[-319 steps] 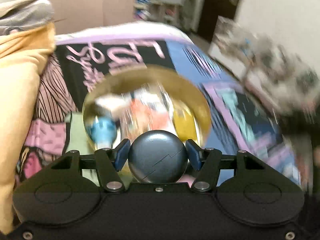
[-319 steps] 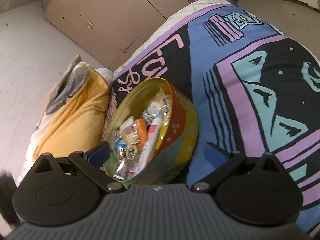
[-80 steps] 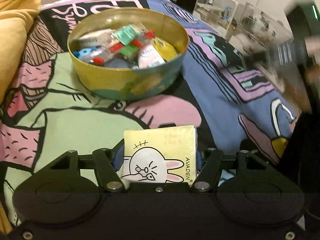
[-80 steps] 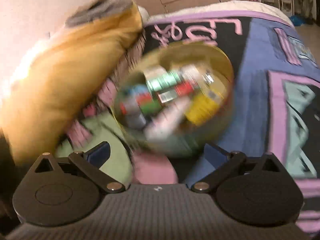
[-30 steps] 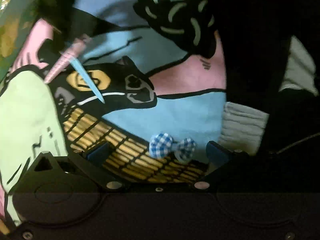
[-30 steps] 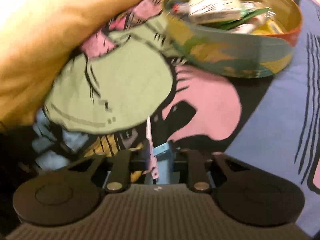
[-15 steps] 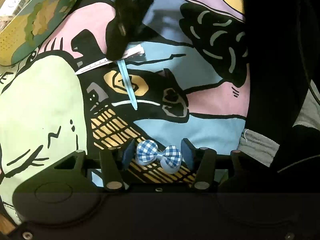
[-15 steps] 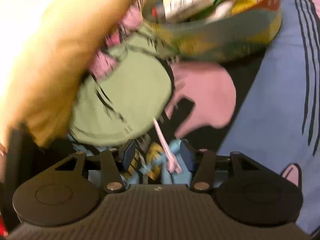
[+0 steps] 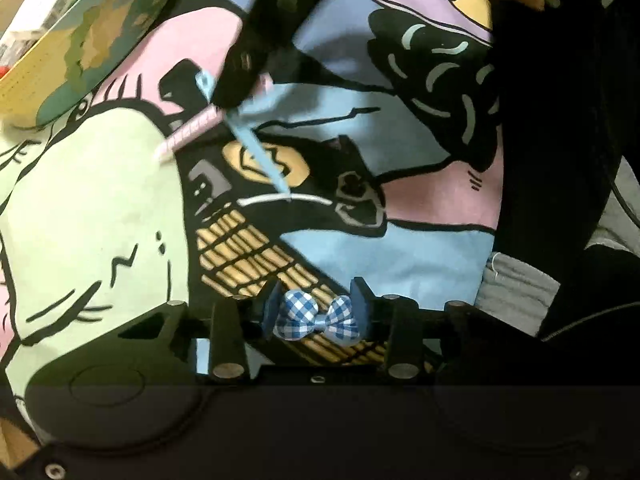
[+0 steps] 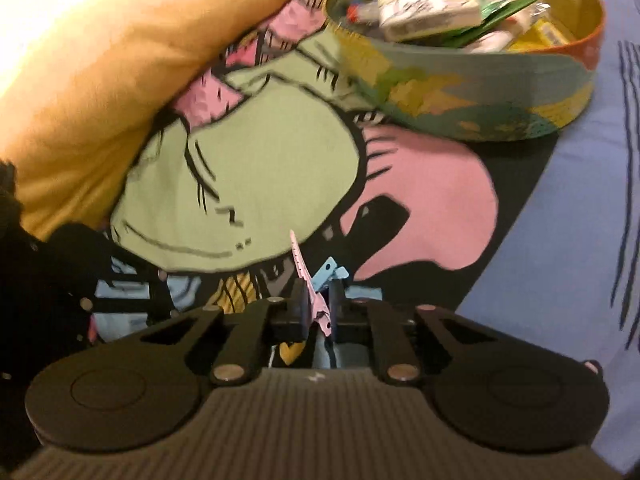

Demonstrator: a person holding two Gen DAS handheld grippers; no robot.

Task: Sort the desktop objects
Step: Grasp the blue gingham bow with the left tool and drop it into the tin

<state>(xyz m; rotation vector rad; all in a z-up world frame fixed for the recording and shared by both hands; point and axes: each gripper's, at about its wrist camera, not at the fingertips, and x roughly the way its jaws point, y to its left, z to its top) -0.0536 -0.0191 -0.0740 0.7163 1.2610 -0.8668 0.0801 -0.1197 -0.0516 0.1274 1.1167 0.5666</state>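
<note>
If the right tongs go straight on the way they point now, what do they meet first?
Probably the printed bedspread, on its green patch just ahead of the pink hair clip that the right tongs are closing on. The round tin lies farther on, up to the right; depth is unclear.

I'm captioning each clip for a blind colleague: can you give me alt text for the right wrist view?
The right gripper, its jaws closing, pinches a pink hair clip with a light blue hair clip beside it, above a cartoon-print bedspread. Beyond sits a round painted tin full of small packets, with an orange pillow on the left.
</note>
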